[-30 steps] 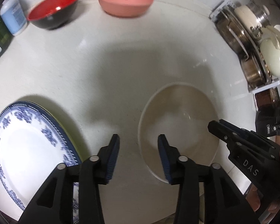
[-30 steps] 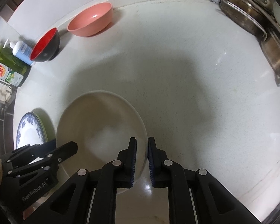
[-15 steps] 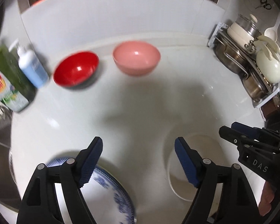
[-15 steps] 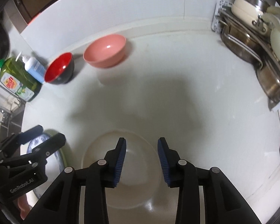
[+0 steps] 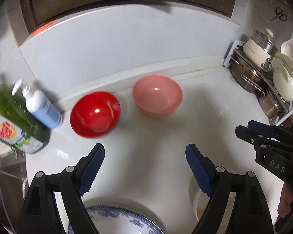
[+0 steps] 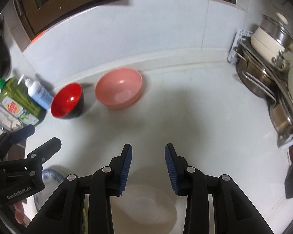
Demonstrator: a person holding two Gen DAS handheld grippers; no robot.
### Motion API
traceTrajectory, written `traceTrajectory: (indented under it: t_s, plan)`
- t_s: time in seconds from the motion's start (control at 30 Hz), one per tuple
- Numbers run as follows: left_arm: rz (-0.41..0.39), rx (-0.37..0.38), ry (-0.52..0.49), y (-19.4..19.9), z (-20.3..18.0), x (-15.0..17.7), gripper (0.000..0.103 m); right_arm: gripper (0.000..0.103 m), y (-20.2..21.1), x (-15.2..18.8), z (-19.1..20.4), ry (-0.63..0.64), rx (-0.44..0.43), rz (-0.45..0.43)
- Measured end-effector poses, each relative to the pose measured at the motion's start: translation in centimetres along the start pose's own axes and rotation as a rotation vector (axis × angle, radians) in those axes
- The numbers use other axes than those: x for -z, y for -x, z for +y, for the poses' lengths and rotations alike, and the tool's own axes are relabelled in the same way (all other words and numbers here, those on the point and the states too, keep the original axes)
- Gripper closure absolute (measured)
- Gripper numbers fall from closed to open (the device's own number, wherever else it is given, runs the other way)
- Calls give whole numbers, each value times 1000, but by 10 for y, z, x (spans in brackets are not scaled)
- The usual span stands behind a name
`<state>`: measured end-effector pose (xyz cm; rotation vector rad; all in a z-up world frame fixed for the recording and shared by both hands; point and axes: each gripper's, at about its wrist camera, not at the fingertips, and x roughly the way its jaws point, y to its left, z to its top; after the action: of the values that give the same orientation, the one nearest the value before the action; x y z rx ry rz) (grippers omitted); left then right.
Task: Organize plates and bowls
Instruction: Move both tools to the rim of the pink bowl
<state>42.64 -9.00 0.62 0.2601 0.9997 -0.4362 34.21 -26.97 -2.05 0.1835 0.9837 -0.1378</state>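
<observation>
Both hand-held grippers — left (image 5: 144, 152), right (image 6: 148, 152) — wide apart, empty.

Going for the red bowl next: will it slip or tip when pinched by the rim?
The red bowl looks glossy, so the pads may slip. It sits tilted on a narrow base, so a push could rock it. Probably light.

"DAS" on right claw (image 5: 242, 129), "GenRobot.AI" on left claw (image 6: 46, 138) (bottle label unreadable)

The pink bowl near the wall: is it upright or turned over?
Upright. The pink bowl shows its open, empty inside to both cameras, and its base rests on the counter.
</observation>
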Motion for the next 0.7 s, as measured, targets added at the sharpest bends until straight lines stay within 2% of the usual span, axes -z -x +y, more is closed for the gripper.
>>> traceTrajectory:
  t_s: [0.27,0.7]
  plan:
    - [-23,-52,-52,-10,13,-38,18,67,-6,-41,12,-6,-7,-21]
    - [31,-69,-101,-69,27,-79,18,67,-53,-83,16,-25,-18,20]
